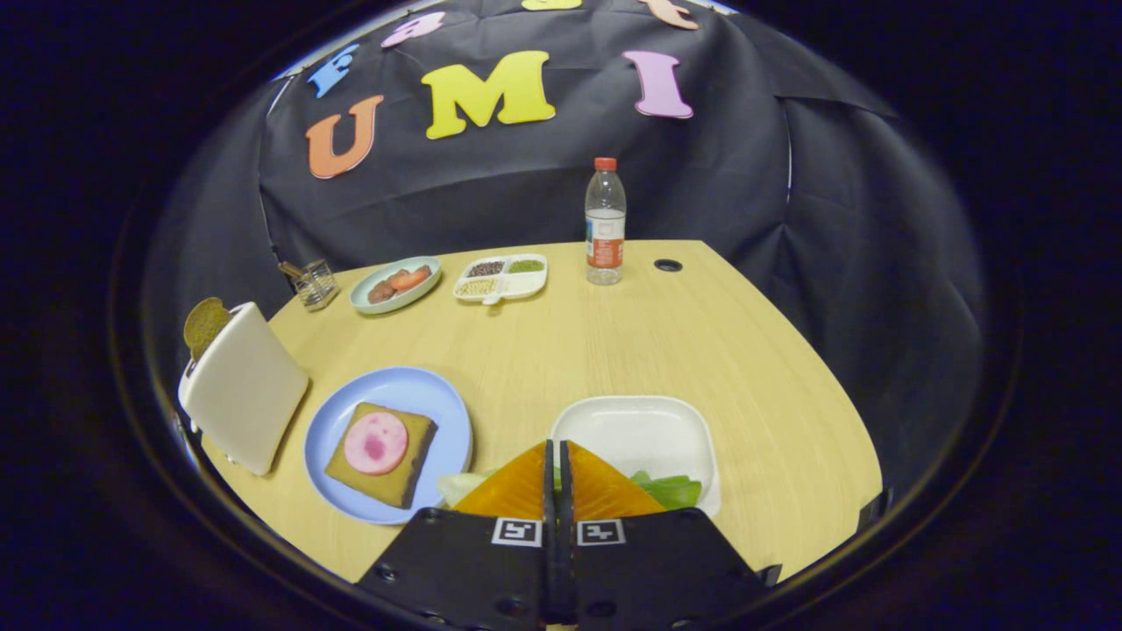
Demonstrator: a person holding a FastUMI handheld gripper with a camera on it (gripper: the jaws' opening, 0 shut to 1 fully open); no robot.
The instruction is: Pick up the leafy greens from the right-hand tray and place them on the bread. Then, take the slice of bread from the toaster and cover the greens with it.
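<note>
Jaws together, pinching leafy greens (671,491) at near edge of white tray (644,429). Soft, light, floppy, tear-prone; looks best held mid-bunch. Bread (381,456) on blue plate (394,390), just left.

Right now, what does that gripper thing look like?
The gripper has two wedge-shaped, ribbed fingers on blocky black mounts with visible screws. Each mount carries a small white square tag with a black pattern. The fingers are pressed together on the leafy greens.
</note>
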